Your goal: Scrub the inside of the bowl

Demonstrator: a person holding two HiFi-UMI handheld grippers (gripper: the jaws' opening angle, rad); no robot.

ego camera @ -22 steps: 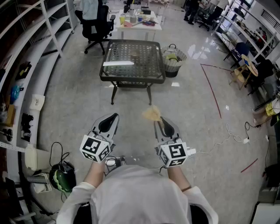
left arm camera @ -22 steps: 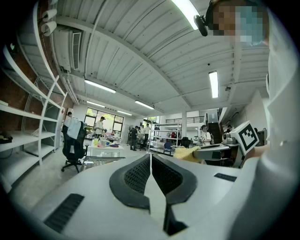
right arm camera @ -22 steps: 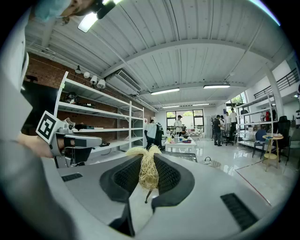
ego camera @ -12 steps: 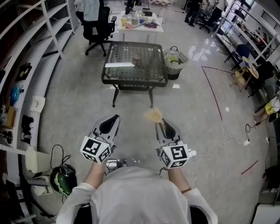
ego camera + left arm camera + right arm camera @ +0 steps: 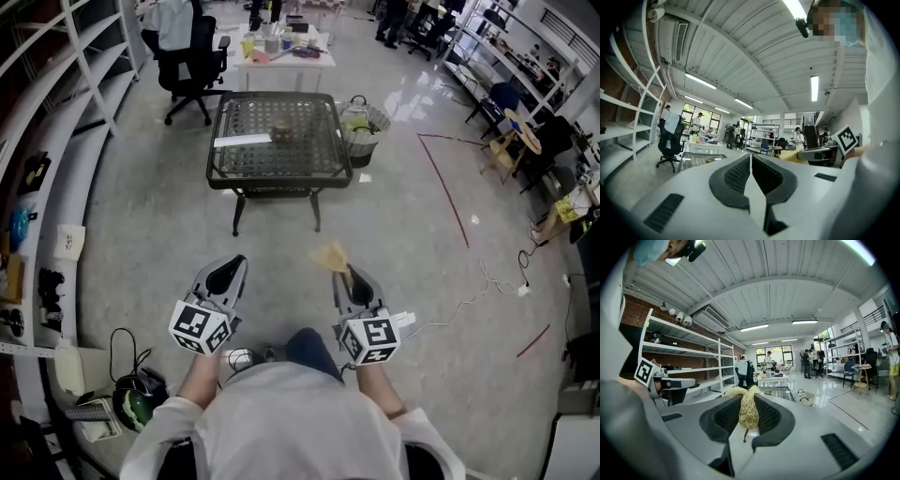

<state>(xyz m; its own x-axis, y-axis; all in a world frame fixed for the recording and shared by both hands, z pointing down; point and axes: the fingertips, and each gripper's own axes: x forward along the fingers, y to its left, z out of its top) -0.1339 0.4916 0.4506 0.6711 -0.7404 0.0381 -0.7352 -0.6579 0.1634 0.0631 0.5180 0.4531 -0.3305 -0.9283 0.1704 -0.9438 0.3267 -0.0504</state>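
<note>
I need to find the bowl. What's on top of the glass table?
The glass table bears a white strip and a small brownish object, too small to identify; its inside is hidden.

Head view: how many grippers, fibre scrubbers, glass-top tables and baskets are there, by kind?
Grippers: 2 (left gripper, right gripper)
Scrubber: 1
Glass-top table: 1
Basket: 1
Total: 5
</note>
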